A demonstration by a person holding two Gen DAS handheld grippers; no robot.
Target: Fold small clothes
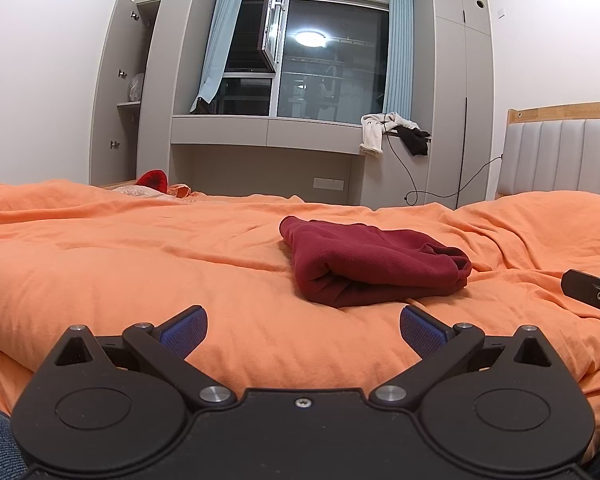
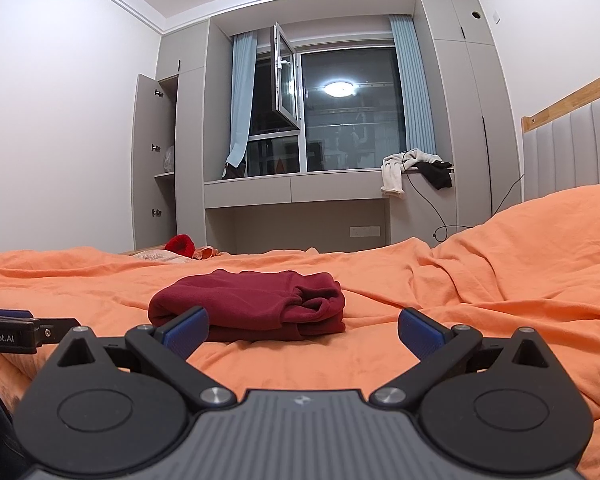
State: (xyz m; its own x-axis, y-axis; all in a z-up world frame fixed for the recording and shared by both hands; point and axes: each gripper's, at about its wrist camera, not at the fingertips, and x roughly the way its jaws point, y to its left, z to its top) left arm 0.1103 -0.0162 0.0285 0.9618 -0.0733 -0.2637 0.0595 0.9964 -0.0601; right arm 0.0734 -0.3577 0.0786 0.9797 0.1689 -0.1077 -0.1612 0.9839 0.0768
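Both grippers, left [image 1: 303,330] (lettered "nRobot.AI") and right [image 2: 303,330], gape empty before the folded maroon garment [image 1: 370,266].

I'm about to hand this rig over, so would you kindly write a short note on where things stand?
Left gripper: open, empty, just short of the garment.
Right gripper: open, empty, likewise near it.
Dark red garment: lies folded in a compact bundle on the orange duvet; neither gripper touches it.
Done: this piece looks folded.
Left: perhaps tidy its bunched end; no other unfolded small clothes are clearly visible on the bed.

Dark red garment [image 1: 374,266] on orange bedcover [image 1: 140,264]; blue-padded fingers [image 1: 186,330].
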